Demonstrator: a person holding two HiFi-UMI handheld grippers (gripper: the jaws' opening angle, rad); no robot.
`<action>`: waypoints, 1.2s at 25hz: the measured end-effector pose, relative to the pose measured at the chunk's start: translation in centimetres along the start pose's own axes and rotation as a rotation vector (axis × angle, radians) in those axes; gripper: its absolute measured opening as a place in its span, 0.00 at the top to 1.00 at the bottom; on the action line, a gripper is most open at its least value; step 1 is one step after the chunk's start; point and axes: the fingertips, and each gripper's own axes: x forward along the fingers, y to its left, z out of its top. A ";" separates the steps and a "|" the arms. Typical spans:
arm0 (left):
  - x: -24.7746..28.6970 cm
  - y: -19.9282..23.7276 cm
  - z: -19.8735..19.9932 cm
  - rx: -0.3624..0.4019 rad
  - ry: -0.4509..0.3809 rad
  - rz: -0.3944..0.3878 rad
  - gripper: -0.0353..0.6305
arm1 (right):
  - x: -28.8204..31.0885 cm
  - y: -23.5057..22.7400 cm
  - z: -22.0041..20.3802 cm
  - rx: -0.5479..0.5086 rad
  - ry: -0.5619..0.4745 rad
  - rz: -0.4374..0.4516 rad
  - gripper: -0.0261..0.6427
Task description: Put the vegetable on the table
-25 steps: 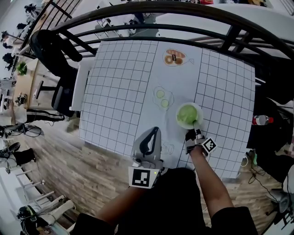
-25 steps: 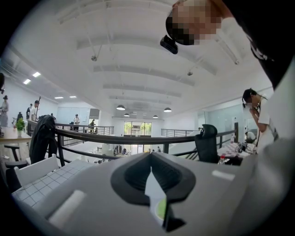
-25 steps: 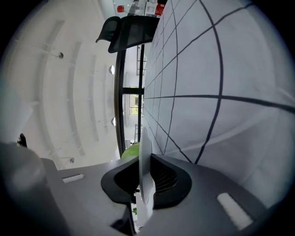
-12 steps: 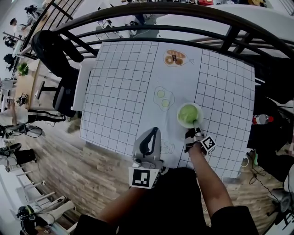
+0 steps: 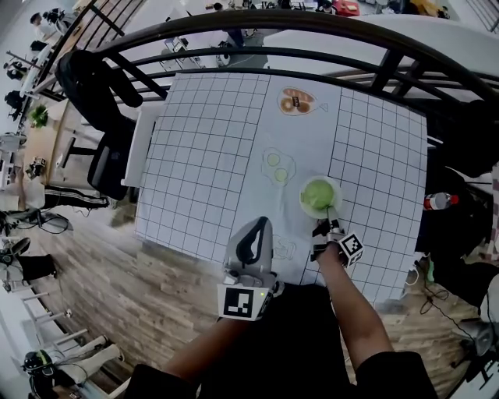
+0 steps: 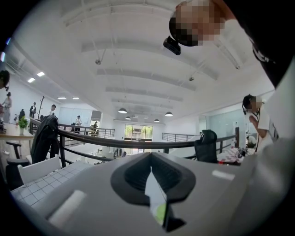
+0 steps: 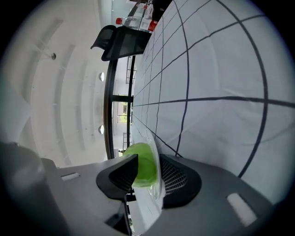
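A green leafy vegetable (image 5: 318,194) lies in a clear plate (image 5: 303,185) that rests on the grid-patterned table (image 5: 203,156), right of centre. My right gripper (image 5: 330,221) is at the plate's near rim. In the right gripper view its jaws are opening. The clear rim (image 7: 156,184) and the vegetable (image 7: 144,165) stand between the jaws, with a gap on the left side. My left gripper (image 5: 261,223) hovers over the table's near edge, well left of the plate. It is tilted up toward the ceiling, and its jaws (image 6: 152,177) are together with nothing held.
A drawn outline with two green slices (image 5: 276,166) lies just left of the plate, and a picture of brown food (image 5: 297,100) lies at the far side. A black railing (image 5: 312,23) curves behind the table. A chair (image 5: 93,86) stands at the left and a bottle (image 5: 437,201) at the right.
The plate and both grippers stay where they were. Only the head view has shifted a little.
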 end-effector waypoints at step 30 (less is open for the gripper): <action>-8.3 -0.4 -0.7 -0.080 0.024 -0.139 0.94 | -13.0 4.4 -2.6 -0.221 -0.058 -0.037 0.74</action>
